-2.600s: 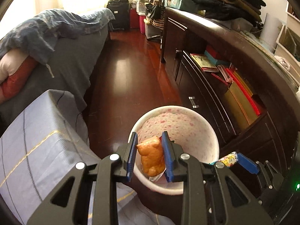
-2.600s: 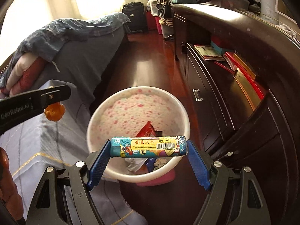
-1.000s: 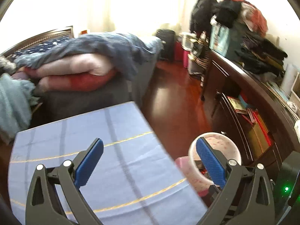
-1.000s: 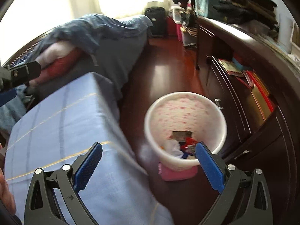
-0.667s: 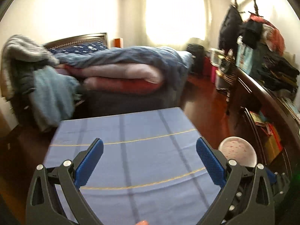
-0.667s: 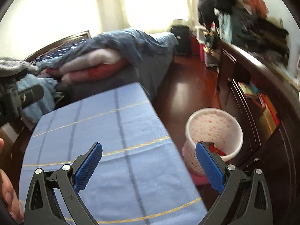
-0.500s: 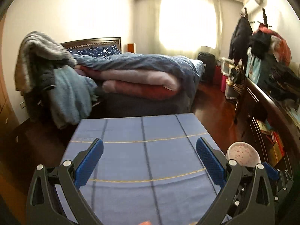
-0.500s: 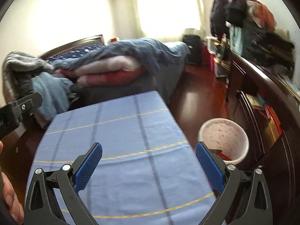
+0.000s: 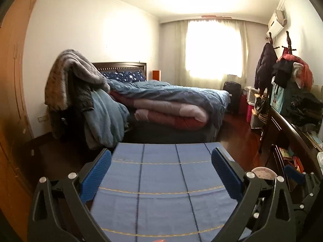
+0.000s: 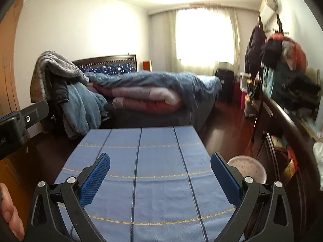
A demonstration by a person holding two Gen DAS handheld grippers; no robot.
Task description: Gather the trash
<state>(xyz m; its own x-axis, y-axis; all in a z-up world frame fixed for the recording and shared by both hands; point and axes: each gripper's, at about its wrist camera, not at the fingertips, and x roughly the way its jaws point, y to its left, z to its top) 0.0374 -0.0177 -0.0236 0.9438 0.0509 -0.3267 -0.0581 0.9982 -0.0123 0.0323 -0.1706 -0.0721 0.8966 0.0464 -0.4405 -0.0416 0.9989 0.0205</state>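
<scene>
— Why are both tools hanging over the table?

— I hold the left gripper and right gripper spread wide, empty, above the blue tablecloth; no trash shows there.

— And the bin?

— The speckled wastebasket stands low beside my right tool. Its contents are hidden, and the room's right edge is blurred.

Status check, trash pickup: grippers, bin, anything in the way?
Left gripper open, empty. Right gripper open, empty. Trash bin on floor right of blue-covered table. No trash visible on the cloth.
</scene>
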